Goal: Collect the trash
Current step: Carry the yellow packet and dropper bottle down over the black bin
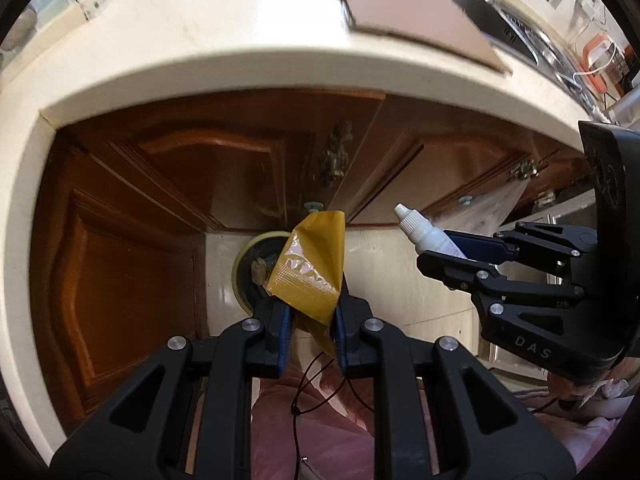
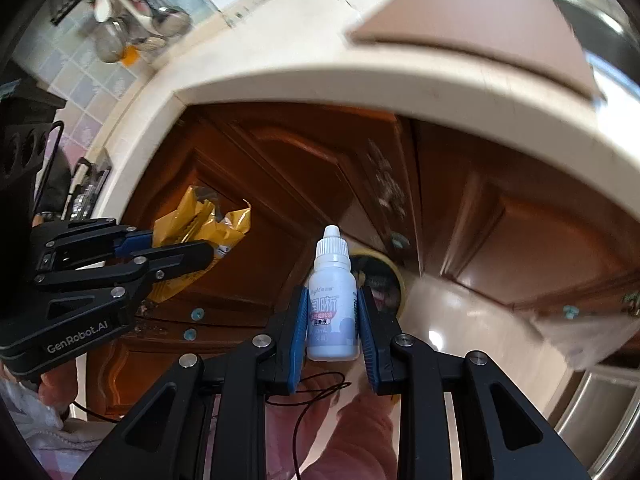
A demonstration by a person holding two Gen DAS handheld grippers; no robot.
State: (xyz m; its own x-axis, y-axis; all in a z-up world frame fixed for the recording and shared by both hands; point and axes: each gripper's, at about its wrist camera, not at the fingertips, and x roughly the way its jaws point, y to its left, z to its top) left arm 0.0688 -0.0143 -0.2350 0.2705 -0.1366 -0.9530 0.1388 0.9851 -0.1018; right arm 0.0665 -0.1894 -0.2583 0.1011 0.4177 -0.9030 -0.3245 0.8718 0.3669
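Left tool [image 1: 312, 320] pinching yellow foil wrapper [image 1: 310, 268] at lower edge: light, crinkly, slippery. Right tool [image 2: 332, 328] clamped on eye-drop bottle [image 2: 333, 300] mid-body: rigid, smooth. Bin [image 1: 245, 260] beyond both tips, below.

Cream countertop [image 1: 248, 40] edge, brown wooden cabinet doors [image 1: 132, 248] with ornate handles [image 1: 334, 154], steel sink [image 1: 492, 12], pale floor tiles [image 1: 400, 276]

Both the left gripper [image 1: 310, 334] and the right gripper [image 2: 331, 338] have black linkage fingers, silver pivot screws and blue pads [image 2: 298, 338]. Pink clothing [image 1: 320, 432] at 6 o'clock.
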